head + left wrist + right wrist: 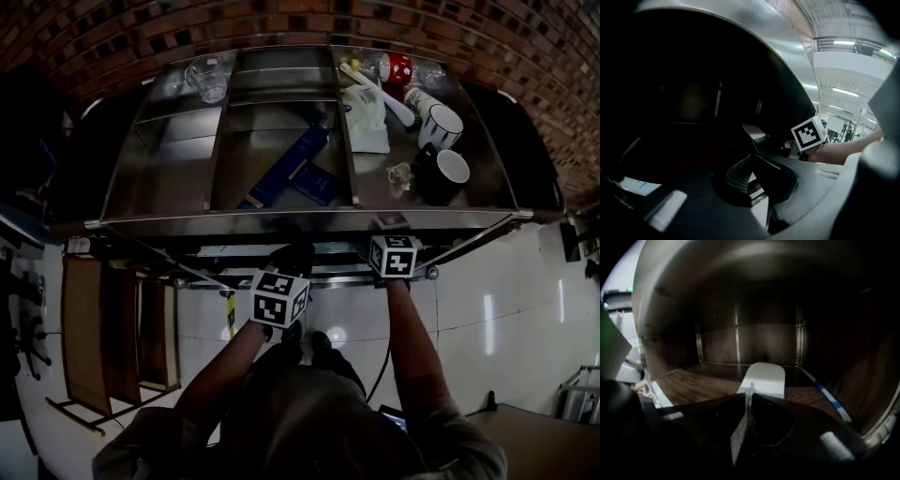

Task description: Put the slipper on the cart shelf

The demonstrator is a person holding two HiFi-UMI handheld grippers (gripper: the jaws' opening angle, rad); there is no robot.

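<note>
**Right tool [749, 397] on the near end of the slipper [764, 378], already down on the shelf [693, 383]**

Its jaws are all but together, and the white slipper's near edge seems pinched in the slit between them. From the tool the slipper lies at 12 o'clock, flat on the wooden shelf. Its long axis runs from 6 to 12 toward the back wall [764, 343]. The placing looks nearly done. I judge that what remains is letting go and drawing straight back toward 6.

The left tool [749, 155], tips meeting on nothing, sits at 8 o'clock of the right one in the head view and is the farther of the two. A blue-and-white strip [829, 399] lies at 4 o'clock, clear of that path. Overhead, the cart top [281, 225], carrying mugs [441, 173] and a blue box [291, 164], limits any lift.
</note>
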